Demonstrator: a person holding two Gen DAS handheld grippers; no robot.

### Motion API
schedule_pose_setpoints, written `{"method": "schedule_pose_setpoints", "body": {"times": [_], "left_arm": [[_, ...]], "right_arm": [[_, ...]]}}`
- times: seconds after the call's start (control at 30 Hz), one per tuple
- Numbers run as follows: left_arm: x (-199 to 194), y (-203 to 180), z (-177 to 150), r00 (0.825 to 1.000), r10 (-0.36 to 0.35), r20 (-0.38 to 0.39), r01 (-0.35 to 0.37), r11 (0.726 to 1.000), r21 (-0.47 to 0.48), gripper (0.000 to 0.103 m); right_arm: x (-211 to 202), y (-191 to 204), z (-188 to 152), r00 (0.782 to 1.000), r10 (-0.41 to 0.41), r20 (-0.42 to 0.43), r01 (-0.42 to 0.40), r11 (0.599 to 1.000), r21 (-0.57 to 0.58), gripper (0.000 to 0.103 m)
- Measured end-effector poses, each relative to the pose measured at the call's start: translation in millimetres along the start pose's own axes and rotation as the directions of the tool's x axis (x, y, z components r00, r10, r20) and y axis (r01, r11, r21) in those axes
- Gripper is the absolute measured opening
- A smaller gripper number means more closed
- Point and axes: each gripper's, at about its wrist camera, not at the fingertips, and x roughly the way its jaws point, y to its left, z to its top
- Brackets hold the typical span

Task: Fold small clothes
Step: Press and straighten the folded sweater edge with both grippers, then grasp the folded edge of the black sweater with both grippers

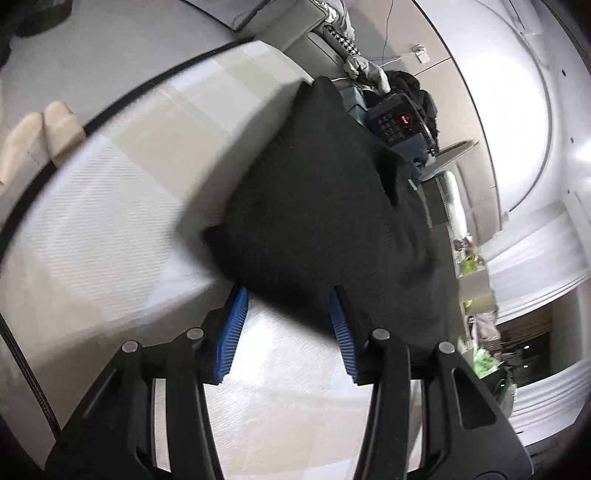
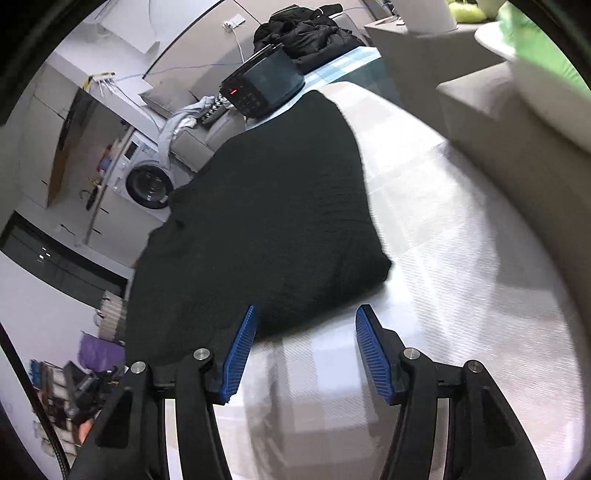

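A black knitted garment (image 1: 314, 206) lies folded on a white cloth-covered table (image 1: 110, 221). It also shows in the right wrist view (image 2: 266, 221). My left gripper (image 1: 290, 295) is open, its blue pads on either side of the garment's near corner. My right gripper (image 2: 306, 314) is open just in front of the garment's near edge, the left pad (image 2: 240, 350) against the fabric. Neither holds anything.
A dark device with a red display (image 2: 258, 86) sits beyond the garment. A pile of black clothes (image 2: 306, 29) lies behind it. A washing machine (image 2: 147, 177) stands at the left. A beige sofa (image 2: 517, 122) is at the right of the table (image 2: 461, 295).
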Motion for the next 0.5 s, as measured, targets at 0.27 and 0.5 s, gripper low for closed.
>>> {"method": "schedule_pose_setpoints", "body": {"times": [0.27,0.5], "left_arm": [[23.8,-3.7,14.0,0.998,-0.032,0.052,0.037,0.995,-0.094,0.032],[24.2,-10.3,10.1,0.995,-0.013,0.097,0.020,0.998,-0.064,0.013]], "right_arm": [[9.1,-4.8,5.8,0.999,0.009,0.054,-0.015,0.992,0.126,0.057],[8.2,-7.7,3.3,0.993,-0.059,0.103,0.040,0.984,0.171,0.021]]}}
